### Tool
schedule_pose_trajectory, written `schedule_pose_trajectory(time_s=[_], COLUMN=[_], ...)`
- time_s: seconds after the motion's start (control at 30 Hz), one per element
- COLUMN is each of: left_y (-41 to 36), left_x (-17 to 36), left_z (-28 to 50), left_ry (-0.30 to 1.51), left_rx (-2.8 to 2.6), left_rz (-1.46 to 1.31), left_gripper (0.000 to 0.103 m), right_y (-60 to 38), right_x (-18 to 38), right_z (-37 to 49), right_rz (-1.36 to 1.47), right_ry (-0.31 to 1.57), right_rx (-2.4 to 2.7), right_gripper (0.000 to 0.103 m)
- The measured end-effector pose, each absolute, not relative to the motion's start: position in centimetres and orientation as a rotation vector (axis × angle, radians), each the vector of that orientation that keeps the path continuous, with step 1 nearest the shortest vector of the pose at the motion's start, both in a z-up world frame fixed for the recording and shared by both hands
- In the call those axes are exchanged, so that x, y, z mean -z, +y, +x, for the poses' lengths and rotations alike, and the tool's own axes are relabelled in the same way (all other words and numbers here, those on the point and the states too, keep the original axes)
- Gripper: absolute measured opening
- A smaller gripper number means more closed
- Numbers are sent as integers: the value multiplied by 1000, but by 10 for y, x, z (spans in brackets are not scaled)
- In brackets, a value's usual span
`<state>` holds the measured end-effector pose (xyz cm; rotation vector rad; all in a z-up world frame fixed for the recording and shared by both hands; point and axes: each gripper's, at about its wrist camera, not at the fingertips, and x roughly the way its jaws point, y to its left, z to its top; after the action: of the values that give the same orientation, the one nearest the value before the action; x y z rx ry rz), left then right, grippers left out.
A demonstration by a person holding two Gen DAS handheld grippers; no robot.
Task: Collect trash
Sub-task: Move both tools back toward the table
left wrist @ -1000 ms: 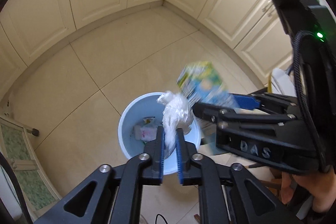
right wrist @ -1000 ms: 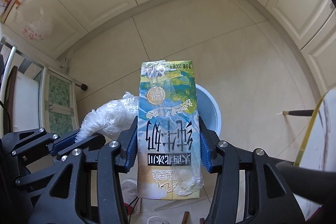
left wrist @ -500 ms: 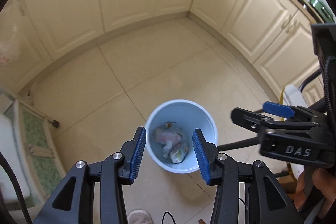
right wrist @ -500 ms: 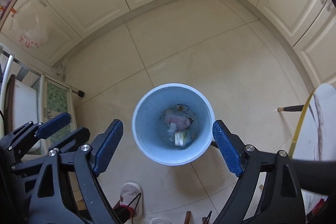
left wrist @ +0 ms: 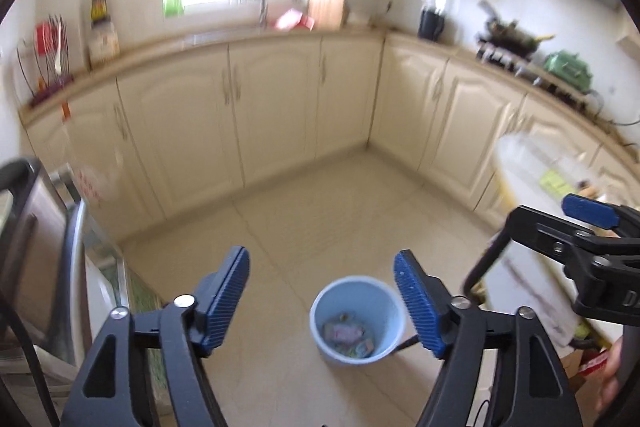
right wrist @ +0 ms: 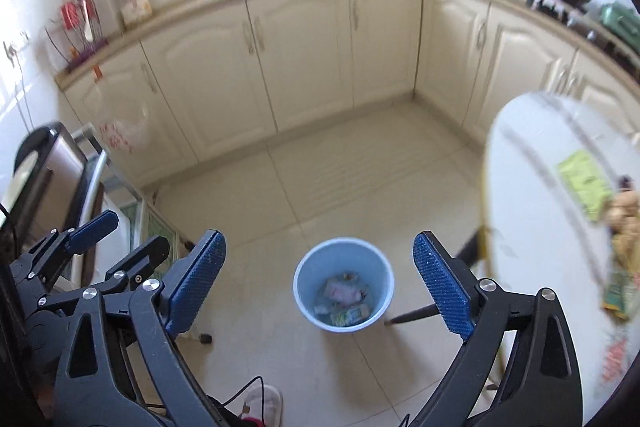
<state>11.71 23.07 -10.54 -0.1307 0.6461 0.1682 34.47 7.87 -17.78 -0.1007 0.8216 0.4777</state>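
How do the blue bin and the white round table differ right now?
The blue bin stands on the floor, small and deep; the white round table is raised, wide and flat. The bin holds dropped trash; the table carries litter on top, some at its right edge. Both have round rims.

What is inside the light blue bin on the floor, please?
The light blue bin holds trash: a pink and white wrapper and a green and yellow carton on top. Whatever lies under these pieces is covered, and the blur hides small details.
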Motion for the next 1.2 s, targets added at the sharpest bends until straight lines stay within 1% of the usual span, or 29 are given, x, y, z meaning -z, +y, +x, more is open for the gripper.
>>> schedule_pose_trajectory(time_s=[0.03,0.1,0.13,0.17,0.27,0.33,0.5,0.53,0.6,0.63,0.73,0.93,1.2], left_y=[217,189,178,166,130,116,84,80,65,73,74,81,78], left_x=[96,80,72,63,54,47,34,43,41,51,58,60,58], left_z=[104,83,74,67,37,10,-36,-59,-81,-93,-119,-148,-131], left_ry=[610,552,520,494,418,368,261,241,207,197,163,125,136], left_rx=[-158,-147,-129,-112,-89,-60,-10,0,21,31,57,77,85], left_rz=[-117,-93,-85,-81,-59,-53,-22,-18,-18,-15,-3,9,13], left_gripper=[80,85,90,93,96,102,102,102,102,102,102,102,102], right_y=[69,46,32,23,-5,-25,-63,-71,-89,-97,-115,-140,-166], right_x=[162,130,115,100,63,42,-9,-17,-33,-38,-54,-75,-75], right_z=[333,306,292,281,243,216,164,154,135,126,103,83,82], right_rz=[-98,-89,-80,-75,-82,-80,-59,-54,-39,-35,-18,3,30], right_ry=[790,722,686,660,580,523,413,393,353,339,295,234,230], right_rx=[-466,-430,-410,-391,-320,-276,-207,-193,-160,-142,-106,-63,-26], right_gripper=[103,103,103,103,103,103,103,103,103,103,103,103,103])
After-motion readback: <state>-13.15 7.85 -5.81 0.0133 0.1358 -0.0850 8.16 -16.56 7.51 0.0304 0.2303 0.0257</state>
